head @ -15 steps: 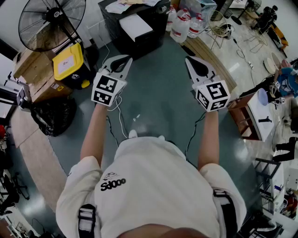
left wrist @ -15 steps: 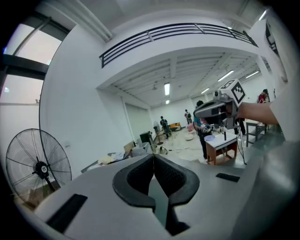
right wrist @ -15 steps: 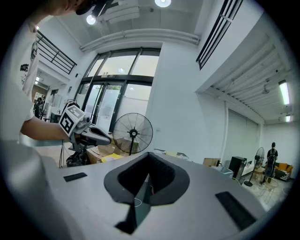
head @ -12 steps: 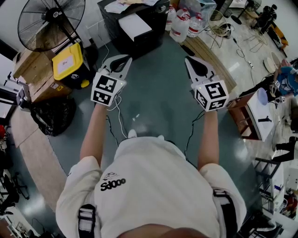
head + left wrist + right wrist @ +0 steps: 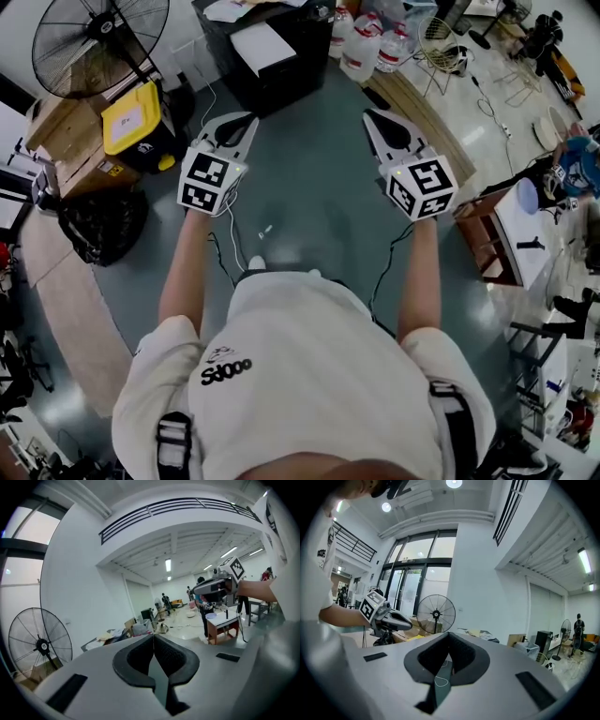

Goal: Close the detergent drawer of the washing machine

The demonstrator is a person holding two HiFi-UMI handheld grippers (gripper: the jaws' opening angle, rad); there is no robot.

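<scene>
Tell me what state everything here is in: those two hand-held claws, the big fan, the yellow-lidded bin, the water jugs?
Left gripper: shut, holding nothing.
Right gripper: shut, holding nothing.
Fan: standing upright; can't tell whether it is spinning.
Yellow-lidded bin: lid closed.
Water jugs: upright.
Detergent drawer: not in view.

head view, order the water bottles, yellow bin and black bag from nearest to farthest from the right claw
From the right claw:
1. water bottles: just ahead of it.
2. yellow bin: well across the floor to the left.
3. black bag: farthest left, near the picture's edge.
</scene>
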